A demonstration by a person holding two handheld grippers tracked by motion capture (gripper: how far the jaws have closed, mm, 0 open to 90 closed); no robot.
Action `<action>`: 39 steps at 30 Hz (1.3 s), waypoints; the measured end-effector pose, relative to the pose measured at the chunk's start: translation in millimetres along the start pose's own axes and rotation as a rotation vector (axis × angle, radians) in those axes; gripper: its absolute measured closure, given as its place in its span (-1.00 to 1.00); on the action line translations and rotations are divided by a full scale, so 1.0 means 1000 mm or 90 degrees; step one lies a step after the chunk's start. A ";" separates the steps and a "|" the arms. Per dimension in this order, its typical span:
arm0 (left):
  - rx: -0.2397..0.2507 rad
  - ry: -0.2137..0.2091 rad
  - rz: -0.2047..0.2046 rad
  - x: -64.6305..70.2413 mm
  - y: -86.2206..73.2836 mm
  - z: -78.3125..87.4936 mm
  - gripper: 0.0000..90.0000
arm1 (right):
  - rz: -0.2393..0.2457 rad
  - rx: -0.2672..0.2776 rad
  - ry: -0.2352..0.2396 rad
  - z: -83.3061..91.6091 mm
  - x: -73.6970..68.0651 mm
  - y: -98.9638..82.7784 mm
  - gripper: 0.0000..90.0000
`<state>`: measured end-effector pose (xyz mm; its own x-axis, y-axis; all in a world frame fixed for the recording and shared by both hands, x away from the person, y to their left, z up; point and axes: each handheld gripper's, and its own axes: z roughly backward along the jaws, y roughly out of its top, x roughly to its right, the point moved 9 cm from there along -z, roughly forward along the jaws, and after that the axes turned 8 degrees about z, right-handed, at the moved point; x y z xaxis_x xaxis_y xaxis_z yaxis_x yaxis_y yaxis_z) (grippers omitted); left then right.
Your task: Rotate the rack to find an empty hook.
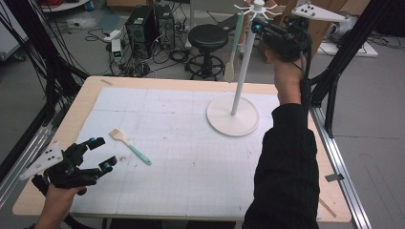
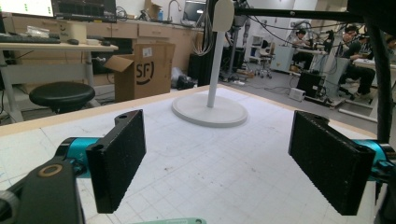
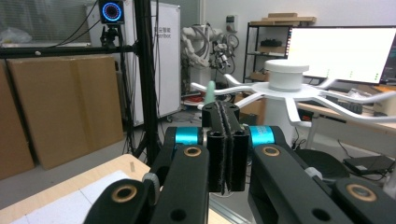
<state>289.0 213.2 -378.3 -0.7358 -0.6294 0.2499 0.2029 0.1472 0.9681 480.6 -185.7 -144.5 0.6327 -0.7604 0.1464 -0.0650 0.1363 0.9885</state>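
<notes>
A white hanger stand (image 1: 240, 71) rises from its round base (image 1: 232, 123) on the far right of the table. From one of its top arms hangs a spatula (image 1: 232, 55) with a pale green handle and a wooden blade. A small brush (image 1: 130, 145) with a green handle lies flat on the white mat at the left. My left gripper (image 1: 105, 153) hovers low just left of the brush, open and holding nothing (image 2: 217, 163). My right gripper (image 1: 255, 26) is raised beside the stand's top and shut, pads together (image 3: 223, 116). The stand's hub (image 3: 286, 77) and the green handle tip (image 3: 211, 91) sit just behind it.
A black frame post (image 1: 334, 81) stands close at the table's right edge. Behind the table are a black stool (image 1: 207, 38), computer towers (image 1: 145, 28) and loose cables on the floor. The wooden table rim (image 1: 86, 102) borders the white mat.
</notes>
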 end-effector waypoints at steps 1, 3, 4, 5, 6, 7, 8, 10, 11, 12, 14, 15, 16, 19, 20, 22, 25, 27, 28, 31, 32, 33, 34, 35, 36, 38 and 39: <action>0.000 -0.001 -0.001 0.000 0.000 0.000 -0.57 | -0.001 0.000 0.001 -0.002 -0.002 0.000 0.98; 0.000 0.001 0.001 -0.001 0.000 0.000 -0.57 | -0.003 0.002 0.007 -0.005 -0.005 0.001 0.98; 0.000 0.001 0.000 -0.001 0.000 0.001 -0.57 | -0.004 0.002 0.008 -0.006 -0.006 0.002 0.98; -0.002 0.000 -0.001 -0.001 0.000 0.001 -0.57 | -0.005 0.001 0.008 -0.007 -0.007 0.002 0.98; -0.002 0.001 -0.001 -0.001 0.000 0.002 -0.57 | -0.005 0.001 0.009 -0.009 -0.008 0.002 0.98; 0.000 0.001 0.000 -0.001 0.000 0.002 -0.57 | -0.004 0.002 0.011 -0.010 -0.009 0.002 0.98; 0.000 0.002 0.000 -0.001 0.000 0.003 -0.57 | -0.003 0.001 0.012 -0.011 -0.010 0.002 0.98; 0.002 0.003 0.001 -0.002 0.001 0.004 -0.57 | -0.003 0.000 0.013 -0.013 -0.012 0.002 0.98; 0.003 0.003 0.002 -0.002 0.001 0.004 -0.57 | -0.006 0.001 0.016 -0.013 -0.014 0.002 0.98; 0.001 0.001 -0.002 -0.002 0.001 0.004 -0.57 | -0.005 0.006 0.017 -0.013 -0.015 0.002 0.98; 0.003 0.003 -0.001 -0.002 0.002 0.005 -0.57 | -0.003 0.008 0.017 -0.010 -0.016 0.001 0.98; 0.004 0.003 -0.001 -0.002 0.002 0.005 -0.57 | -0.004 0.009 0.019 -0.009 -0.018 0.001 0.98; 0.005 0.003 -0.001 -0.002 0.003 0.005 -0.57 | -0.003 0.010 0.021 -0.006 -0.019 0.000 0.98; 0.008 0.003 -0.001 -0.002 0.004 0.005 -0.57 | 0.005 0.011 0.036 0.003 -0.026 -0.007 0.98; 0.008 0.003 -0.003 -0.003 0.004 0.006 -0.57 | 0.006 0.008 0.039 0.006 -0.027 -0.009 0.93; 0.009 0.005 -0.002 -0.003 0.005 0.006 -0.57 | 0.007 0.007 0.046 0.013 -0.030 -0.014 0.83; 0.014 0.007 -0.004 -0.004 0.008 0.007 -0.57 | 0.006 -0.003 0.053 0.023 -0.034 -0.025 0.55; 0.014 0.010 -0.004 -0.005 0.008 0.008 -0.57 | 0.012 -0.017 0.046 0.029 -0.036 -0.035 0.33; 0.014 0.011 -0.004 -0.006 0.008 0.009 -0.57 | 0.018 -0.025 0.042 0.032 -0.037 -0.042 0.26; 0.015 0.016 -0.003 -0.008 0.008 0.010 -0.57 | 0.030 -0.057 0.030 0.042 -0.038 -0.063 0.02; 0.015 0.016 -0.003 -0.008 0.008 0.010 -0.57 | 0.020 -0.061 0.025 0.045 -0.038 -0.069 -0.13; 0.014 0.016 -0.003 -0.007 0.008 0.009 -0.57 | 0.013 -0.066 0.019 0.050 -0.038 -0.075 -0.21; 0.014 0.015 -0.003 -0.007 0.008 0.009 -0.57 | 0.015 -0.068 0.015 0.053 -0.038 -0.079 -0.23; 0.012 0.014 -0.004 -0.007 0.007 0.008 -0.57 | 0.017 -0.068 0.014 0.056 -0.039 -0.082 -0.28; 0.011 0.014 -0.002 -0.007 0.006 0.007 -0.57 | 0.018 -0.072 0.014 0.060 -0.041 -0.088 -0.35; 0.010 0.012 -0.002 -0.006 0.004 0.006 -0.57 | 0.018 -0.084 0.011 0.066 -0.043 -0.097 -0.41; 0.010 0.012 -0.001 -0.006 0.004 0.005 -0.57 | 0.022 -0.090 0.011 0.069 -0.045 -0.102 -0.41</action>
<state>290.4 221.4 -376.0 -0.7240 -0.6436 0.2482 0.1915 0.1582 0.9687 405.1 -209.4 -249.4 0.6458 -0.7423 0.1787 0.0213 0.2515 0.9676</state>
